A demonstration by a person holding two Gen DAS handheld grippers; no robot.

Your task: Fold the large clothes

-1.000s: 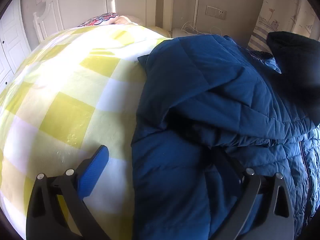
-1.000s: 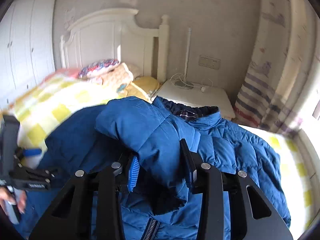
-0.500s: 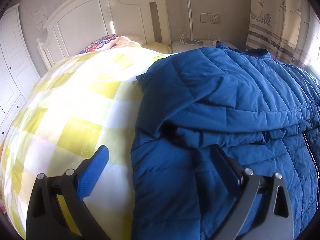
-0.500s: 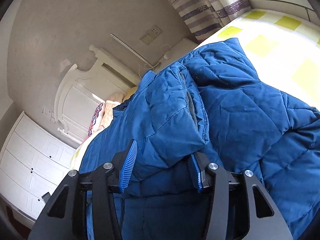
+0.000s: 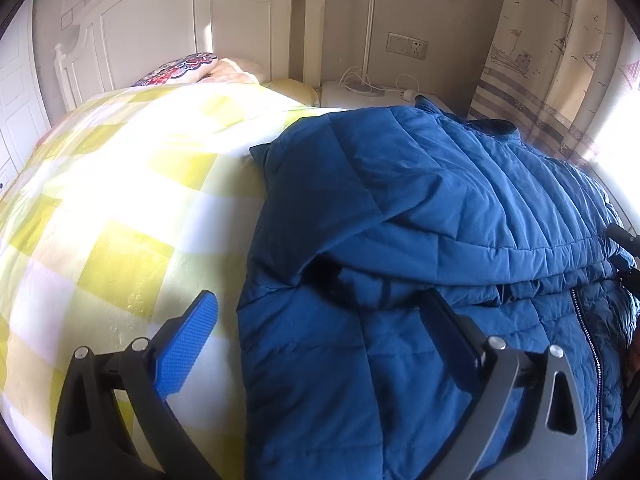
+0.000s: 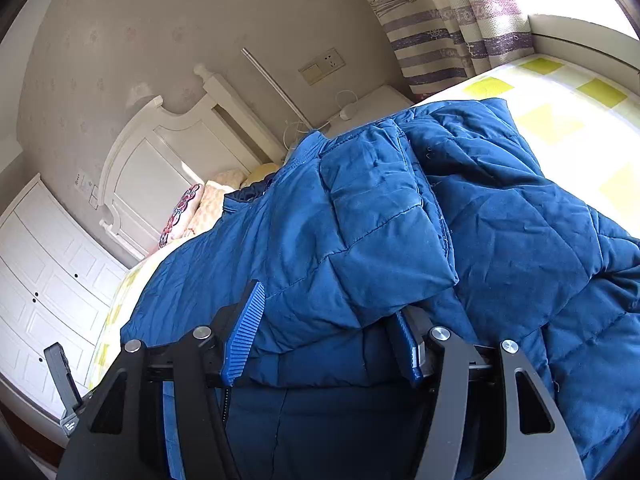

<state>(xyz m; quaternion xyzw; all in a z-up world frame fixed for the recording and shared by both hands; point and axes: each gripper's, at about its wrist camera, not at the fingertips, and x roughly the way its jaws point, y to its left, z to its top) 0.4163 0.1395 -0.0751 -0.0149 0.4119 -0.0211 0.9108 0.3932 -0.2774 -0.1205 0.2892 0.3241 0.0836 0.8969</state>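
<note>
The left gripper (image 5: 320, 320) hovers with jaws wide apart over the near left edge of the quilted blue puffer jacket (image 5: 420, 208), gripping nothing. The jacket lies on the yellow-and-white checked bedspread (image 5: 120, 208), one sleeve (image 6: 380, 232) folded across its body. The right gripper (image 6: 324, 332) has its jaws apart around that sleeve's cuff, seemingly not clamping. Judging by this, folding has only begun; the body remains unfolded.

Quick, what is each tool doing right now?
Left tool: open, holding nothing, over the jacket edge.
Right tool: open around the folded sleeve.
</note>
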